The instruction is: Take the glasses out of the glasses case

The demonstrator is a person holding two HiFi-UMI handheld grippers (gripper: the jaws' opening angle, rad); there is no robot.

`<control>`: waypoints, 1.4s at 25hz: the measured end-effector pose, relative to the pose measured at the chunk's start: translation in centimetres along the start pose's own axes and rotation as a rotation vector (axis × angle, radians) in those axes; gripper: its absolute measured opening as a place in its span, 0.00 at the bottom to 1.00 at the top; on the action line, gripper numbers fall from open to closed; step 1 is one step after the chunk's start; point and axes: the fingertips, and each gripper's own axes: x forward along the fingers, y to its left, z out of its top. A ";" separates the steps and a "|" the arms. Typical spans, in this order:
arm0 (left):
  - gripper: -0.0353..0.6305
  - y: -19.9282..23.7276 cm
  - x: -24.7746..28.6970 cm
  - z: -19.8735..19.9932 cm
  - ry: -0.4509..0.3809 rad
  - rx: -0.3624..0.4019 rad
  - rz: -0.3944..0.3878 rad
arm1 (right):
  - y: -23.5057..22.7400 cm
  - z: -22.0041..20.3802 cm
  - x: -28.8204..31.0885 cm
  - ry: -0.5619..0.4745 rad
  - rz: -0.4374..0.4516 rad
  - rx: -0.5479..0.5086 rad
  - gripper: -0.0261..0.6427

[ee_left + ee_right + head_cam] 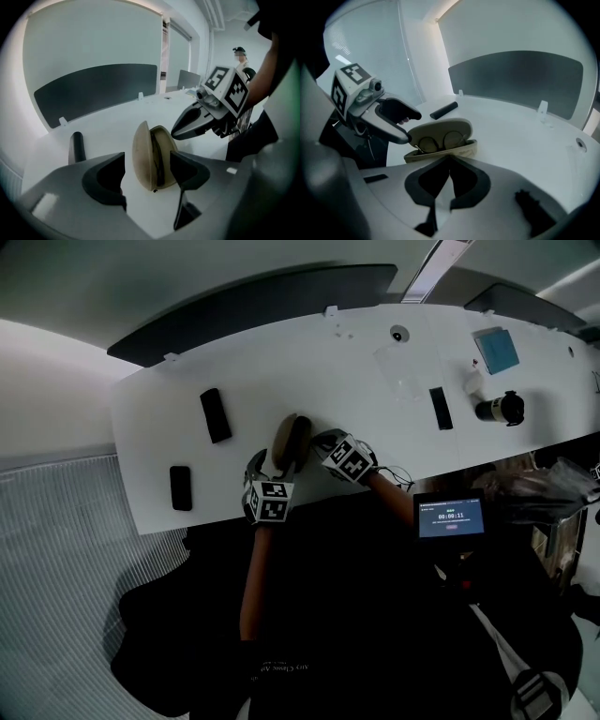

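A beige glasses case (292,441) lies open on the white table (356,381), its lid raised. In the right gripper view the round-lensed glasses (436,141) lie inside the case (440,149). My left gripper (147,161) is open, and the case (152,157) shows edge-on between and just beyond its fingertips. Seen from the right gripper view, the left gripper (401,123) sits at the case's left end, one finger close to the lid's edge. My right gripper (450,158) is shut and empty, pointing at the case's front rim from close by; it hangs beside the case (197,123).
Two black oblong objects (216,415) (181,487) lie left of the case. To the right lie a black remote (440,408), a clear packet (398,371), a blue item (496,350) and a black cylinder (502,409). A lit screen (451,517) sits below the table's edge.
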 end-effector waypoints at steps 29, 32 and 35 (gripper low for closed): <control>0.19 3.8 2.0 -0.8 -0.028 -0.530 -0.162 | -2.1 -0.6 3.0 0.190 0.085 0.203 0.05; 0.18 3.9 2.5 -1.9 -0.018 -0.677 -0.193 | -2.7 -0.5 3.2 0.176 0.119 0.335 0.05; 0.18 3.5 2.8 -2.8 -0.020 -0.812 -0.203 | -3.7 -0.6 3.0 0.215 0.110 0.407 0.05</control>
